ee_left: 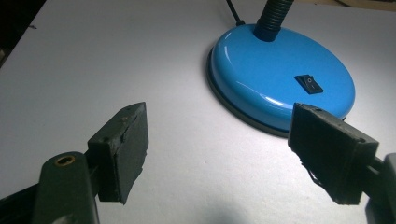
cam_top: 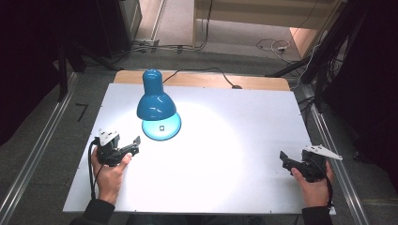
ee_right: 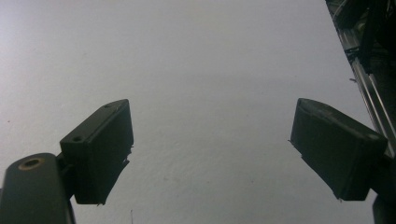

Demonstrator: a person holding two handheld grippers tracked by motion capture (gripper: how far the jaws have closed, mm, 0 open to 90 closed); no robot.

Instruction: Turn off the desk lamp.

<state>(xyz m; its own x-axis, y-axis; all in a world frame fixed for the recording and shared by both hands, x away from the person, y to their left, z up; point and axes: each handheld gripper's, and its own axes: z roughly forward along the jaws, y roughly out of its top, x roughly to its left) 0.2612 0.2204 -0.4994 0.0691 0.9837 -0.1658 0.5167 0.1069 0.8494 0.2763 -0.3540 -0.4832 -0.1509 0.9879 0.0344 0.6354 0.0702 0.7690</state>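
Observation:
A blue desk lamp [cam_top: 156,101] stands lit on the white table [cam_top: 234,140], its round base [cam_top: 161,126] left of the middle. In the left gripper view the base [ee_left: 275,81] carries a black rocker switch [ee_left: 308,84] and a black flexible neck [ee_left: 274,16]. My left gripper [cam_top: 133,145] rests open just left of the base, jaws wide apart with nothing between them [ee_left: 229,154]. My right gripper [cam_top: 285,161] sits open near the table's right edge, over bare table [ee_right: 210,149].
The lamp's black cable [cam_top: 220,75] runs off the table's far edge. Metal rails [cam_top: 328,140] flank the table on both sides. A wooden strip [cam_top: 202,79] borders the far side. Loose cables [cam_top: 272,45] lie on the floor beyond.

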